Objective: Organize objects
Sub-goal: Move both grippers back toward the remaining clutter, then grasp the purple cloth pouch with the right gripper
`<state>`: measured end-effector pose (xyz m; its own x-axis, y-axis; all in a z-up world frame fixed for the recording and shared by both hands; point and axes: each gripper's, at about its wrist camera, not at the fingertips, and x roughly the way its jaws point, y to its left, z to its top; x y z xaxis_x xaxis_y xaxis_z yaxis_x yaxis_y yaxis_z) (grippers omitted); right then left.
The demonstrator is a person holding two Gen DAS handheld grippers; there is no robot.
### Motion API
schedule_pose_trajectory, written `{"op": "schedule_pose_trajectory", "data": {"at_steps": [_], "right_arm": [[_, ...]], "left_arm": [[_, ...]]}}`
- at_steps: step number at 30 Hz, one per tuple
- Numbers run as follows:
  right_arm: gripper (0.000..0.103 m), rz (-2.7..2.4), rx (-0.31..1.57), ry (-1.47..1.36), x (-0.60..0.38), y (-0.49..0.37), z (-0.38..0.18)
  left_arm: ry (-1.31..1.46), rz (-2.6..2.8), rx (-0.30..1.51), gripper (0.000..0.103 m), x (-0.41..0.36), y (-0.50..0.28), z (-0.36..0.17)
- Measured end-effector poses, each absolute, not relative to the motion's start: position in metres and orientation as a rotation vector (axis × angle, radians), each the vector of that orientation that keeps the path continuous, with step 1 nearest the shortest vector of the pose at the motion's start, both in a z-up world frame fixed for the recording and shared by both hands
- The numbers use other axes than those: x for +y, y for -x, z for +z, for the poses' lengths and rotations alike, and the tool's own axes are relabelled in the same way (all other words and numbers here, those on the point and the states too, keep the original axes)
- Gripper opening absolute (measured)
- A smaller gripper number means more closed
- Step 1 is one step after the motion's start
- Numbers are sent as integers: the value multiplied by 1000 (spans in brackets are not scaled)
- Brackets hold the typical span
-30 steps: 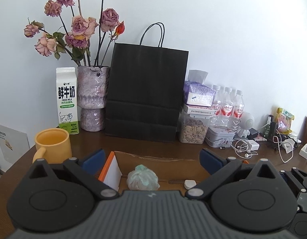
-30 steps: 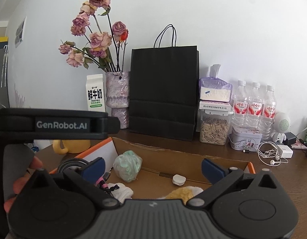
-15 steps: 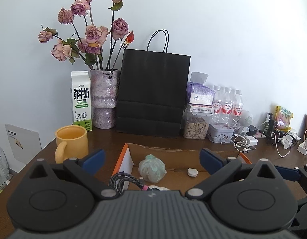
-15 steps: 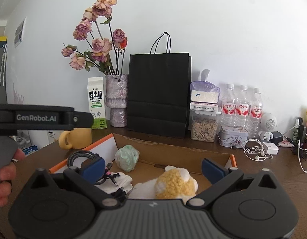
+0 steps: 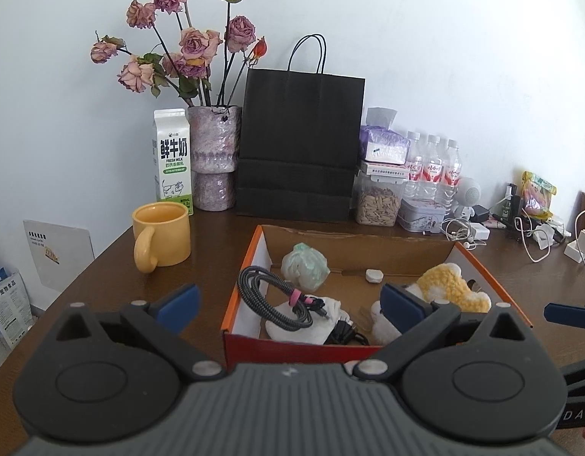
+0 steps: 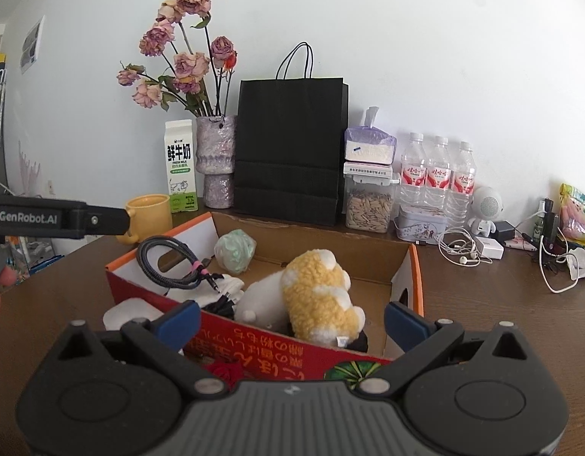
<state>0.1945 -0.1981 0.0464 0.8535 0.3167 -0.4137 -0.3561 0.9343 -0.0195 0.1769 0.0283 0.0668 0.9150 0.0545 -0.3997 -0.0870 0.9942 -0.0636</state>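
An open cardboard box (image 5: 300, 344) (image 6: 277, 345) with red and orange sides sits on the brown table. Inside lie a coiled grey cable (image 5: 271, 296) (image 6: 167, 262), a crumpled pale green bag (image 5: 304, 266) (image 6: 234, 250), a yellow and white plush toy (image 5: 450, 288) (image 6: 317, 296), a white cloth (image 5: 311, 321) and a small white piece (image 5: 374, 275). My left gripper (image 5: 290, 300) is open, held above the box's near edge with nothing between its fingers. My right gripper (image 6: 292, 313) is open too, just in front of the box's red side.
A yellow mug (image 5: 163, 235) stands left of the box. Along the wall stand a milk carton (image 5: 171, 161), a vase of dried roses (image 5: 214, 159), a black paper bag (image 5: 298, 152), a seed jar (image 5: 378, 199), water bottles (image 5: 433, 167), a tin and tangled cables (image 5: 535, 235).
Both grippers have pulled back and up from the box, so more of its inside shows: the cable, the cloth and the plush toy have come into view. Both stay open.
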Motion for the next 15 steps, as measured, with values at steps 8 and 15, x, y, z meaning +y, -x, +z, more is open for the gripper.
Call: {"op": "schedule_pose_trajectory", "data": {"at_steps": [8, 15], "right_arm": [[103, 342, 551, 106, -211, -186, 13], [103, 346, 654, 94, -217, -186, -14]], "left_arm": [[85, 95, 482, 103, 46, -158, 45], [86, 128, 564, 103, 63, -149, 19]]}}
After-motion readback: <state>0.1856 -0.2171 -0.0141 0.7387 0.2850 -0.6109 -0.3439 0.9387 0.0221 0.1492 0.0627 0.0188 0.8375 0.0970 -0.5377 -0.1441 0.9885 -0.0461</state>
